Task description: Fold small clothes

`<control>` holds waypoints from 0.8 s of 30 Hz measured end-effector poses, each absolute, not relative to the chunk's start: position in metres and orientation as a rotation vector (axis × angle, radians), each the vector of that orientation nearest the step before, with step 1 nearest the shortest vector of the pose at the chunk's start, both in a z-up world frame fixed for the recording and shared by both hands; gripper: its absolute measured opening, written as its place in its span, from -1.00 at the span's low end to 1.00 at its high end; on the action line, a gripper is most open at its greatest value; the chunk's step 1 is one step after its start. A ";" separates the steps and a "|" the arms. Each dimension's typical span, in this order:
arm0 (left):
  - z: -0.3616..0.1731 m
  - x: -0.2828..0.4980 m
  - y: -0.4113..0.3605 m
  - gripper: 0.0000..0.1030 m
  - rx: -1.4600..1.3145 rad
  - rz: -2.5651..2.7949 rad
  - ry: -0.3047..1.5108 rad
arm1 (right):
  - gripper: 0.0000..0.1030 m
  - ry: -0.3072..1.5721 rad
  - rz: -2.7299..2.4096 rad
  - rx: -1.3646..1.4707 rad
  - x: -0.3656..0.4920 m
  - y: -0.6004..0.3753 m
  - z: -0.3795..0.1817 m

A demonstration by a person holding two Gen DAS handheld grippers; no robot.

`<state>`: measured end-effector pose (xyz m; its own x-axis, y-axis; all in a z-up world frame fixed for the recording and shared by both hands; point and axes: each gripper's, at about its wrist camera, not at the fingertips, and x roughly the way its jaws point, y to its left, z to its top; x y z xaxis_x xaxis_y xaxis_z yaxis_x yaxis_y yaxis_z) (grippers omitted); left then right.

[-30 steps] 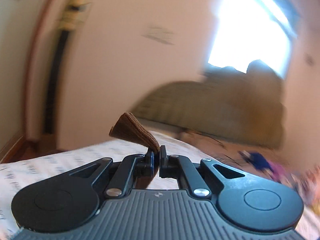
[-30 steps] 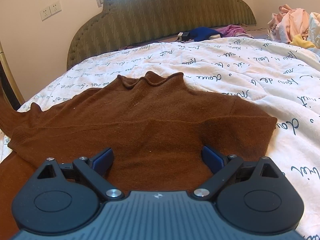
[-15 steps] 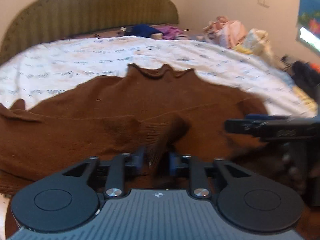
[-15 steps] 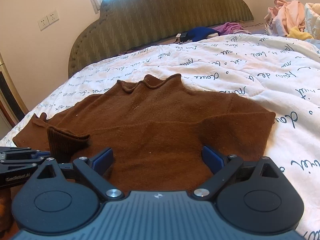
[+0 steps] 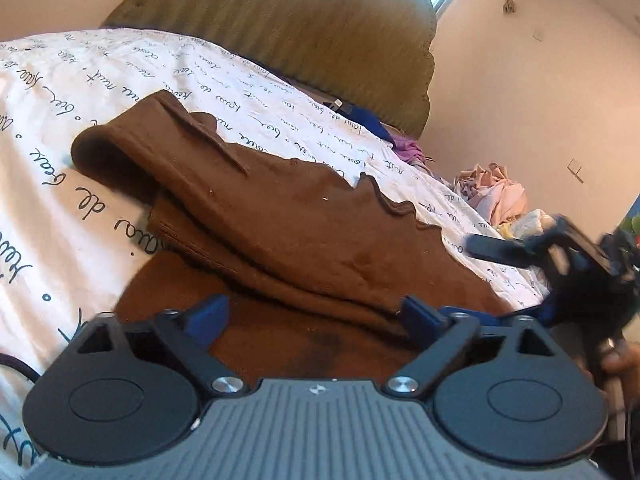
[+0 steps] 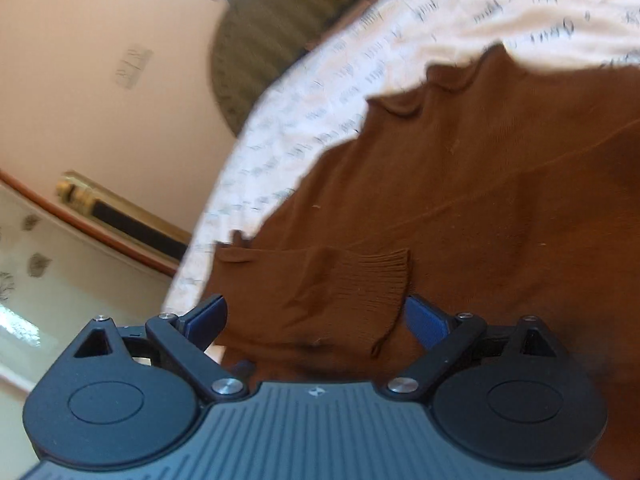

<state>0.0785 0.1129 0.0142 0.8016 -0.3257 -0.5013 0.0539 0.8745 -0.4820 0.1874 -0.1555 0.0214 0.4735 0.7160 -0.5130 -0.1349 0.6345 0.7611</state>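
On the bed, a brown sweater [image 5: 304, 224] is lying spread across a white bedspread [image 5: 52, 128] printed with dark looping handwriting; among the words, "de" is reading clearly in the left wrist view, the rest being too slanted to make out. One sleeve [image 5: 192, 176] is lying folded across the chest, its ribbed cuff [image 6: 376, 284] resting flat on the sweater's front just ahead of the right gripper [image 6: 316, 320].

Half a second ago the left gripper [image 5: 316, 316] was pinching that cuff between closed fingers; now its blue fingers [image 5: 210, 314] are standing wide apart with nothing between them, hovering over the lower part of the sweater. The right gripper is likewise spread open and holding nothing, as it was before, though its view is now tilting and blurring, and it is looking toward the sweater's left half instead of straight up the middle.

Beyond the sweater's collar [image 5: 388, 200], open bedspread is stretching up to the green padded headboard [image 5: 304, 28]. A heap of pink and pale clothes [image 5: 496, 196] is sitting at the far right corner of the bed. To the sweater's left, bare bedspread is running to the mattress edge, with wall beyond.
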 end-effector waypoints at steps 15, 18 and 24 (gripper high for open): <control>0.040 0.067 0.168 0.87 -0.688 -0.148 0.455 | -0.86 0.773 0.626 0.708 0.199 -0.176 0.077; 0.045 0.081 0.224 0.96 -0.879 -0.097 0.428 | -0.86 0.759 0.557 0.700 0.201 -0.219 0.081; 0.035 0.155 0.254 0.94 -0.924 -0.189 0.636 | -0.86 0.836 0.378 0.787 0.207 -0.293 0.031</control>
